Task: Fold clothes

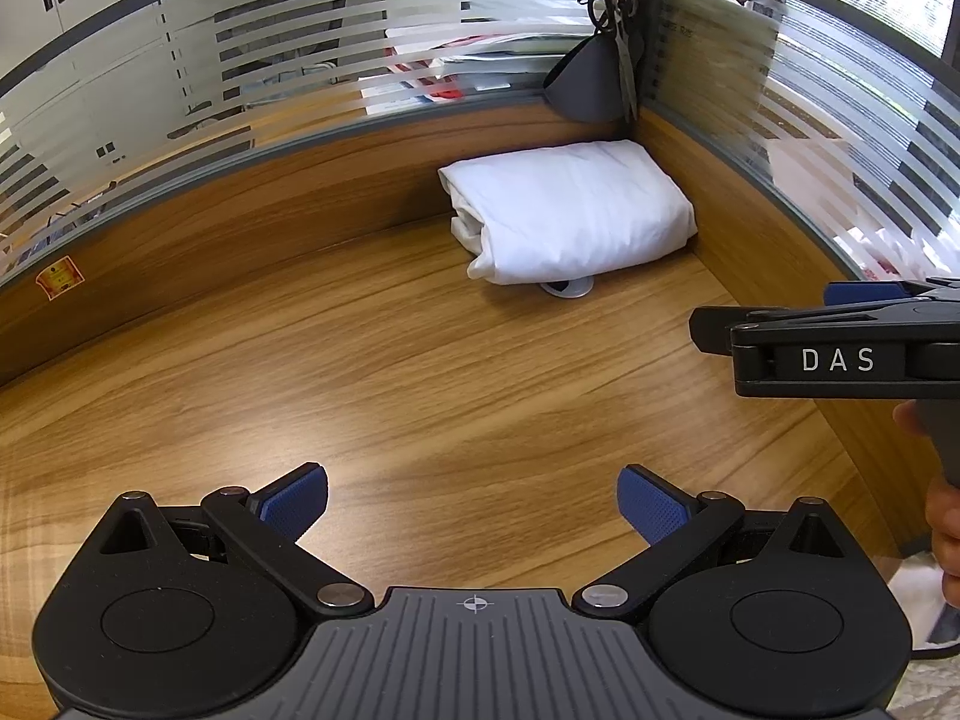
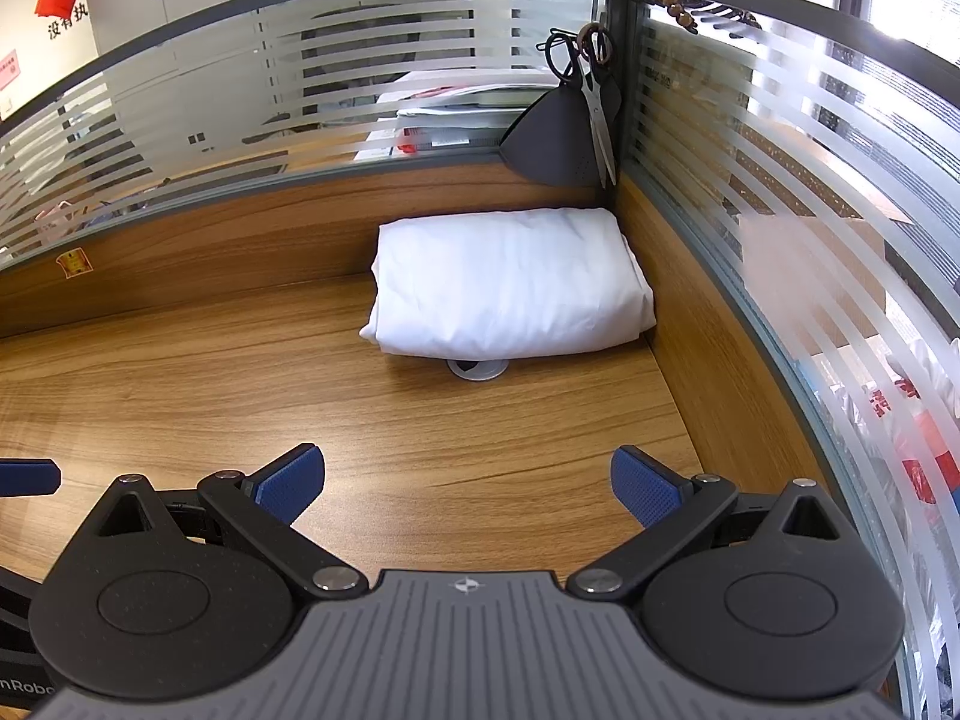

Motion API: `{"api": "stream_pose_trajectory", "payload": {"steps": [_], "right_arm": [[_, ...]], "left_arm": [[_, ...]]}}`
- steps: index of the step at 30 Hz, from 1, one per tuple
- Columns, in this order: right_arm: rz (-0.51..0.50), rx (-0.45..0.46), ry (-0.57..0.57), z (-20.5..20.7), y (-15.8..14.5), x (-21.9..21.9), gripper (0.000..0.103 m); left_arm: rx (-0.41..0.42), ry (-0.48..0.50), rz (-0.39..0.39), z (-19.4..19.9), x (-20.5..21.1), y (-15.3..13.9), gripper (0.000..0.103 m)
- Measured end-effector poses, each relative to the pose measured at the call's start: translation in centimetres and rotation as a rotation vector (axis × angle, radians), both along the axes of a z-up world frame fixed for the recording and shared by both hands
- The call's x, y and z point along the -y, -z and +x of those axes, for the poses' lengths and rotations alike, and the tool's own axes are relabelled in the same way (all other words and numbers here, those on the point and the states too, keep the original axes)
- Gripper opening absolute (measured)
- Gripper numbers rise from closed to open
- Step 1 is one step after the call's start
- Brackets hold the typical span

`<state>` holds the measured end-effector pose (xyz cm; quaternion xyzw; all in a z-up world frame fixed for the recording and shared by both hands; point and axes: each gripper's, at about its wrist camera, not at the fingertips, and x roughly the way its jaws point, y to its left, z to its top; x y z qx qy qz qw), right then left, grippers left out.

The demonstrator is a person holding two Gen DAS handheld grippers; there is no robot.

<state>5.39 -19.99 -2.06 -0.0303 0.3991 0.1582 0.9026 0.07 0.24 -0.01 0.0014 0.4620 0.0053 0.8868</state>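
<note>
A folded white garment (image 1: 570, 210) lies in the far right corner of the wooden desk (image 1: 360, 372), against the partition. The right wrist view shows the white garment (image 2: 510, 285) as a neat thick bundle. My left gripper (image 1: 474, 507) hangs open over bare wood, well short of the bundle, nothing between its blue pads. My right gripper (image 2: 468, 489) is open too, over the desk nearer the corner, with nothing in it. In the left wrist view the right gripper's black body (image 1: 840, 354) comes in from the right, held by a hand (image 1: 945, 534).
A round cable grommet (image 2: 477, 369) peeks out under the bundle's front edge. Wood-and-frosted-glass partitions (image 2: 300, 222) wall the desk at the back and right. A dark pouch (image 2: 552, 141) and scissors (image 2: 600, 96) hang in the corner above the bundle. The left gripper's blue pad (image 2: 27, 477) shows at the left edge.
</note>
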Motion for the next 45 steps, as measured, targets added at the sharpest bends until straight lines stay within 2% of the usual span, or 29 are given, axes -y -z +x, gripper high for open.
{"api": "stream_pose_trajectory", "payload": {"steps": [45], "right_arm": [[0.0,-0.014,0.001,0.41,0.04,0.17,0.102]], "left_arm": [[-0.017,-0.006,0.001,0.29,0.0,0.03,0.103]]}}
